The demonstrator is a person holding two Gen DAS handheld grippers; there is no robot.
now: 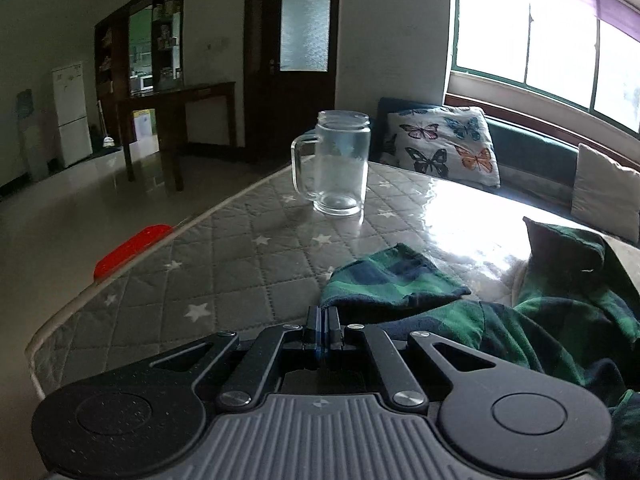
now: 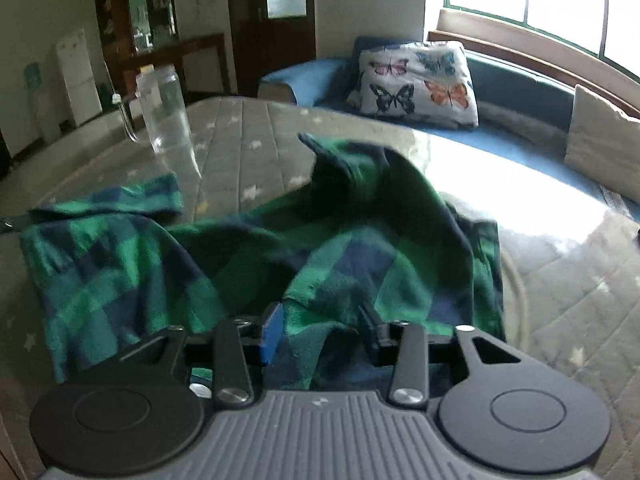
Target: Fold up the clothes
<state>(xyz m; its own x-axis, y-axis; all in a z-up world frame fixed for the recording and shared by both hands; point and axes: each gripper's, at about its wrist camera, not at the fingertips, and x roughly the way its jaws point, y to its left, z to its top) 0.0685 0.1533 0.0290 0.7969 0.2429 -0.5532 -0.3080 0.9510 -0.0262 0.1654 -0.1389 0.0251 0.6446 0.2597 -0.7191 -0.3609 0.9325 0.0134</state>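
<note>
A green and navy plaid garment (image 2: pixel 240 248) lies crumpled on the grey quilted star-print table (image 2: pixel 256 140), with one part raised in a peak in the middle. My right gripper (image 2: pixel 322 332) stands open, and a fold of the garment lies loosely between its parted fingers. In the left wrist view the same garment (image 1: pixel 400 280) spreads over the right side of the table (image 1: pixel 224 264). My left gripper (image 1: pixel 323 318) is shut, its tips at the near edge of the cloth. Whether any cloth is pinched there I cannot tell.
A clear glass mug (image 1: pixel 334 164) stands on the table beyond the garment, also seen at the left in the right wrist view as the mug (image 2: pixel 166 112). A red object (image 1: pixel 132 250) sits at the table's left edge. A butterfly pillow (image 1: pixel 448 142) and a beige cushion (image 1: pixel 604 196) rest on the window bench.
</note>
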